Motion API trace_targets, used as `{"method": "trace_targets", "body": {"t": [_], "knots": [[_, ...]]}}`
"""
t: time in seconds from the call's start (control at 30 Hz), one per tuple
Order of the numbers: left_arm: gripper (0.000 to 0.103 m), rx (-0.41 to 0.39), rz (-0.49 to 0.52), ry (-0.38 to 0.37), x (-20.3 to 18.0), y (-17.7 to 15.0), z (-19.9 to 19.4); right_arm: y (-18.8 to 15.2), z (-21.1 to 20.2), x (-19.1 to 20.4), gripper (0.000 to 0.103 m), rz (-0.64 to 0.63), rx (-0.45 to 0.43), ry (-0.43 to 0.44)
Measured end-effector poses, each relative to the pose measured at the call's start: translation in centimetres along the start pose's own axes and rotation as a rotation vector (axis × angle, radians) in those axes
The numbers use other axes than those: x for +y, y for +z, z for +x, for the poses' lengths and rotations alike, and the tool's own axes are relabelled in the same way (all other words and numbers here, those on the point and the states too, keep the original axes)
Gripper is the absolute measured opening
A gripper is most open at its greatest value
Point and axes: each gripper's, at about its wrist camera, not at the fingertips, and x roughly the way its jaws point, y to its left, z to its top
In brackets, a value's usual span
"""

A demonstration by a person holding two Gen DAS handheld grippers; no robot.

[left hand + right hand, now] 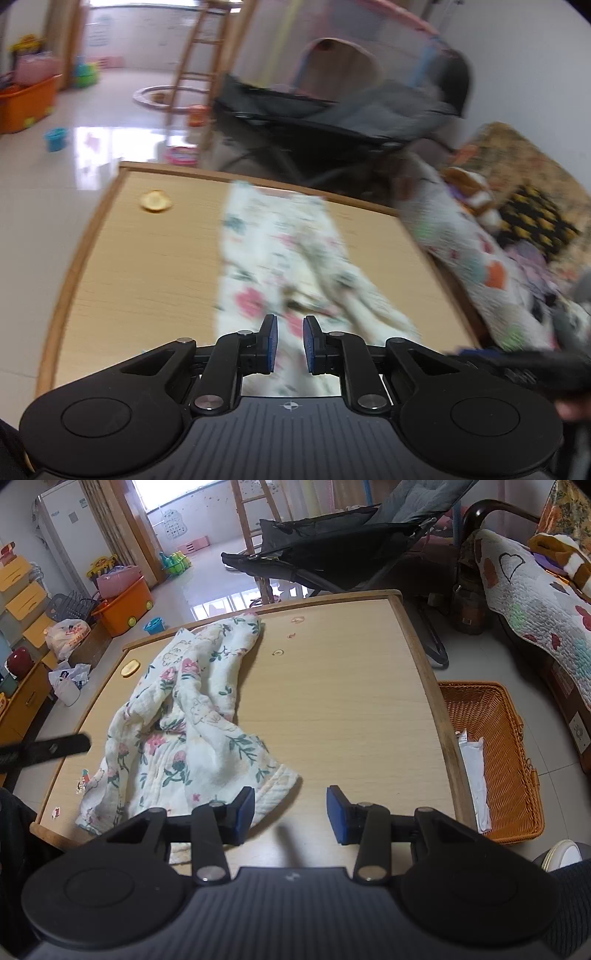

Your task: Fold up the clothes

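one wooden table (351,709) fills most of both views, pale top with a raised darker rim, and on its left half, as the right wrist camera sees it, lies the floral garment (184,716), white cloth with pink flowers and green leaves, rumpled and bunched, not yet folded; a hemmed corner of it reaches toward the near edge. off the table's right side stands an orange woven basket (513,760) with something white in it. the right gripper (290,812) hangs over the near edge with its jaws standing well apart and nothing between them, its left pad just beside the hemmed corner. the left gripper (290,349) points along the cloth in a blurred view, jaws narrow with a small gap, cloth showing beyond and below the gap, no pad pressing on it as far as i can tell. smallest, a yellowish round bit (130,667) sits near the far left rim. judging by the crumpled lie, the step in hand is spreading the garment flat; next each gripper needs a corner or hem to pull it out
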Motion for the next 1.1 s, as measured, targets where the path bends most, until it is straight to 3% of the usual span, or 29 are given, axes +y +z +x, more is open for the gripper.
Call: {"method": "trace_targets", "body": {"t": [0.07,0.27,0.3,0.33,0.37,0.63,0.87,1.0,1.1], "knots": [[0.019,0.002,-0.057,0.02,0.6,0.5,0.9,0.0,0.1,0.0,0.042,0.0,0.003,-0.002],[0.02,0.077,-0.146,-0.036,0.6,0.9,3.5,0.0,0.3,-0.3,0.042,0.015,0.012,0.001],[0.024,0.078,-0.141,-0.035,0.3,0.8,3.8,0.0,0.3,-0.4,0.042,0.018,0.013,0.002],[0.039,0.082,-0.13,-0.022,0.0,0.6,4.1,0.0,0.4,-0.4,0.042,0.017,0.015,0.003],[0.045,0.089,-0.116,0.002,-0.3,0.4,4.4,0.0,0.4,-0.3,0.042,0.016,0.017,0.004],[0.044,0.095,0.006,-0.07,-2.3,-0.2,5.6,0.0,0.8,-0.2,0.042,0.012,0.034,0.001],[0.045,0.186,0.131,-0.064,-4.1,-0.8,7.9,-0.1,0.9,-0.1,0.042,0.009,0.044,-0.002],[0.046,0.185,0.193,-0.051,-4.5,-0.8,8.7,-0.2,0.9,0.0,0.042,0.004,0.05,-0.003],[0.047,0.188,0.18,-0.043,-4.3,-0.4,8.5,0.0,0.6,-0.2,0.042,0.018,0.026,0.004]]}}
